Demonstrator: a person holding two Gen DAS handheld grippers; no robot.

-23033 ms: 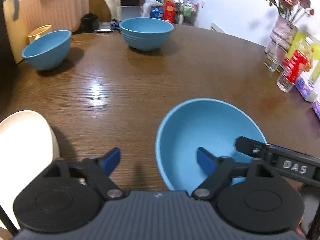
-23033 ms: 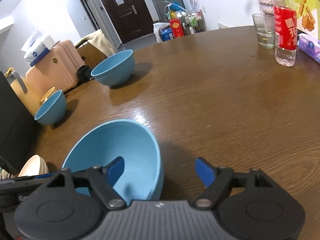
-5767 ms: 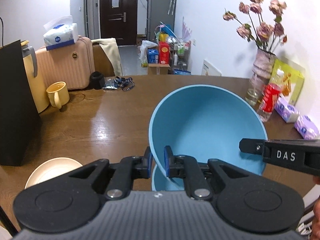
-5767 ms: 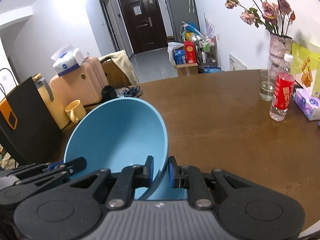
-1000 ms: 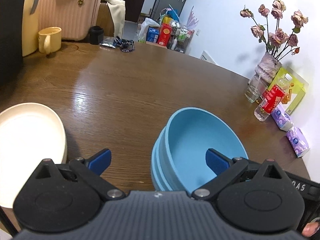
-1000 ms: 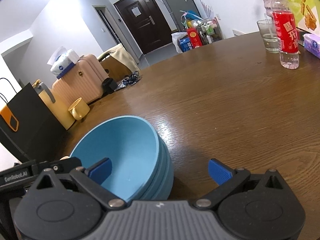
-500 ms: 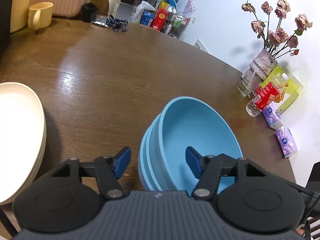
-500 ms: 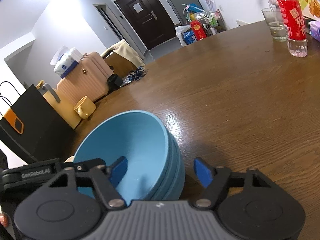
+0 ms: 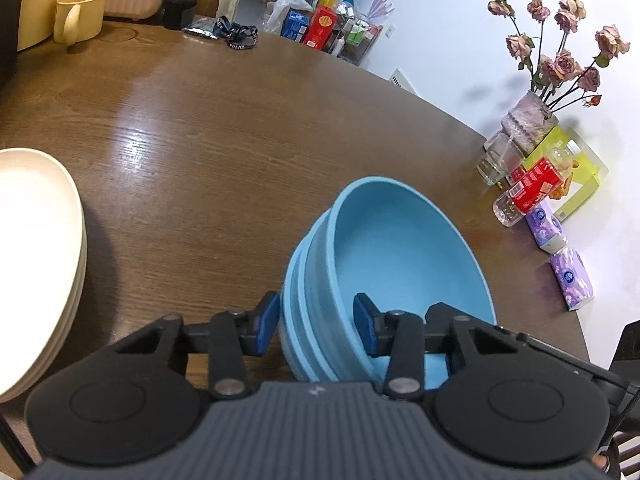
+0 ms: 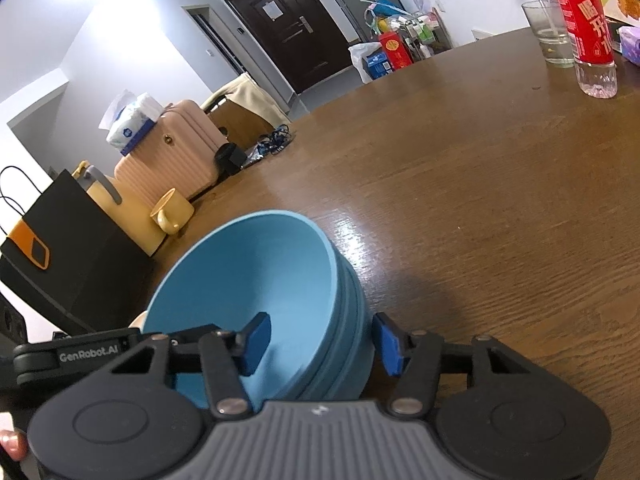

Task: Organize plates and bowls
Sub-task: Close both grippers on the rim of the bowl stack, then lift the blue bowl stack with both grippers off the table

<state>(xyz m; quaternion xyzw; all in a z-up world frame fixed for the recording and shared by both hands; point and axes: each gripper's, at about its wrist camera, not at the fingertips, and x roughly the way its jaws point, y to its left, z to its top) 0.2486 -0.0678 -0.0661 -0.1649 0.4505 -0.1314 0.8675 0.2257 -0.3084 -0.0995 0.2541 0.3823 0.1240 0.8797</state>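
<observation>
A stack of blue bowls (image 9: pixel 400 272), matte and smooth, three nested rims showing, sits on the brown wood-grain desk (image 9: pixel 208 152) near its front edge; cream plates (image 9: pixel 36 248) are piled to its left. The left tool (image 9: pixel 316 326) and right tool (image 10: pixel 320 344) each straddle the stack's wall, one pad inside, one outside; their jaws have just been closing, yet whether the pads press the rims I cannot tell.

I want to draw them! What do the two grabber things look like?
Both the left gripper and the right gripper are black, with blue pads on their fingertips, round black discs and a ribbed grey body. White "GenRobot.AI" lettering marks the left gripper's side.
</observation>
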